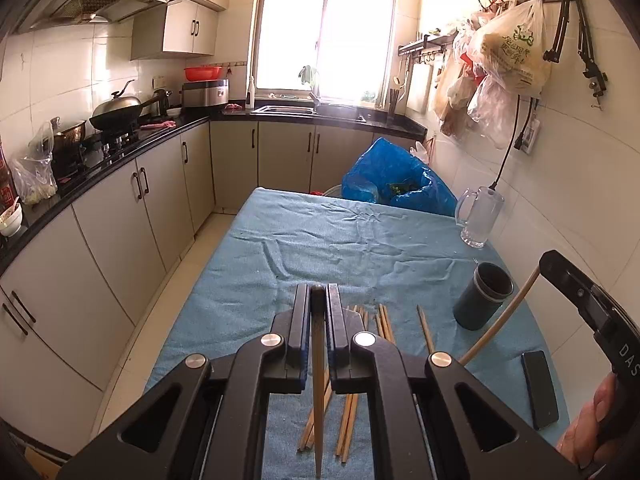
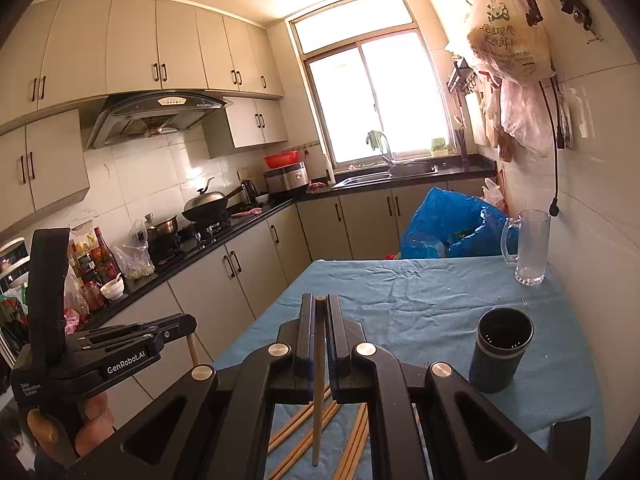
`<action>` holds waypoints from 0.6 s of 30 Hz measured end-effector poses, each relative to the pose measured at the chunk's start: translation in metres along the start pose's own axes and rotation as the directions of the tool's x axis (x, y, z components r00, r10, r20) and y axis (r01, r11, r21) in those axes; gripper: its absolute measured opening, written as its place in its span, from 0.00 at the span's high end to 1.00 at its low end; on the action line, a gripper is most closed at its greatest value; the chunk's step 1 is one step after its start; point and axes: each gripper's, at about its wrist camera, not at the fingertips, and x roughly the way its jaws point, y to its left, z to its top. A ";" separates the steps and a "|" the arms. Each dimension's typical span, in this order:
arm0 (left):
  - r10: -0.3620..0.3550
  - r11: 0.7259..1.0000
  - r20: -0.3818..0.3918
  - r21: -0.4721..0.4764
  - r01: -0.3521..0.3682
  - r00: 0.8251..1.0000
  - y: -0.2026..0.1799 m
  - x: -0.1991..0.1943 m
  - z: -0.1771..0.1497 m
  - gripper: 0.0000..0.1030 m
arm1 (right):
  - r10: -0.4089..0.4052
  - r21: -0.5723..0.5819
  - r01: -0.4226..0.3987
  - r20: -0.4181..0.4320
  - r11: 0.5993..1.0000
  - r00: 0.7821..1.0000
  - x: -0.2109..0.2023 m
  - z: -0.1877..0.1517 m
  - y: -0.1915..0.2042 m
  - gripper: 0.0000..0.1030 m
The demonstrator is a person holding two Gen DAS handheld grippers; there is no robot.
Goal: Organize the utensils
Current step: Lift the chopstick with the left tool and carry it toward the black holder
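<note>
My left gripper (image 1: 318, 294) is shut on a single wooden chopstick (image 1: 318, 392) that hangs down between its pads above the table. My right gripper (image 2: 319, 304) is likewise shut on another chopstick (image 2: 318, 412); in the left wrist view that chopstick (image 1: 500, 320) slants below the right gripper's body at the right edge. Several loose chopsticks (image 1: 382, 322) lie on the blue cloth under both grippers, also seen as chopsticks (image 2: 304, 436) in the right wrist view. A dark cylindrical holder (image 1: 484, 296) stands upright to the right, its open mouth empty; the holder (image 2: 500, 350) shows in the right view too.
A blue cloth covers the table (image 1: 320, 240). A glass mug (image 1: 478, 216) stands at the far right by the wall, a black phone (image 1: 539, 388) lies near the right edge, and a blue plastic bag (image 1: 396, 178) sits behind the table. Kitchen cabinets run along the left.
</note>
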 end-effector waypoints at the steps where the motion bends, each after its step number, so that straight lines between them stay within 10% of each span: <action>1: 0.000 1.000 0.002 0.000 0.000 1.000 -0.001 0.000 0.000 0.94 | -0.002 0.002 0.002 -0.001 1.000 1.000 -0.001 0.000 0.000 0.95; 18: -0.021 0.999 0.015 0.025 0.020 1.000 -0.011 -0.005 0.007 0.94 | -0.034 0.032 0.033 0.026 0.999 0.999 -0.012 0.006 -0.016 0.95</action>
